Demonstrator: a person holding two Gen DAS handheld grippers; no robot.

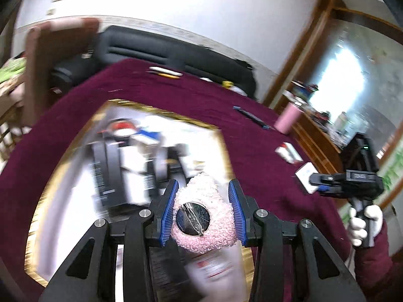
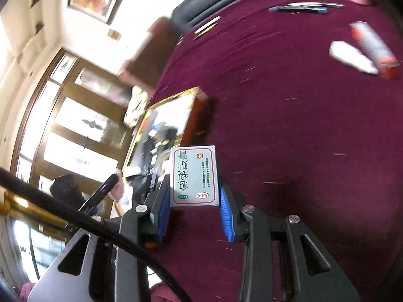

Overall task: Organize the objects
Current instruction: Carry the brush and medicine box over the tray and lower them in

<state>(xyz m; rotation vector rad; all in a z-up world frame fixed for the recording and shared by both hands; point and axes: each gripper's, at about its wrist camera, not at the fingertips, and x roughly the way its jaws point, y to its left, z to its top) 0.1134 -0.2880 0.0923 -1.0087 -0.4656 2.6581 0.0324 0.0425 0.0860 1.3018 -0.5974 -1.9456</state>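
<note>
I have 2 loads up: my left gripper [image 1: 204, 211] is clamped on a pink fuzzy brooch [image 1: 204, 217], my right gripper [image 2: 194, 201] on a grey medicine box [image 2: 193, 176]. The gold-rimmed tray [image 1: 50, 183] fills lower left directly under the left gripper; from the right view it sits centre-left, so left is nearer
</note>
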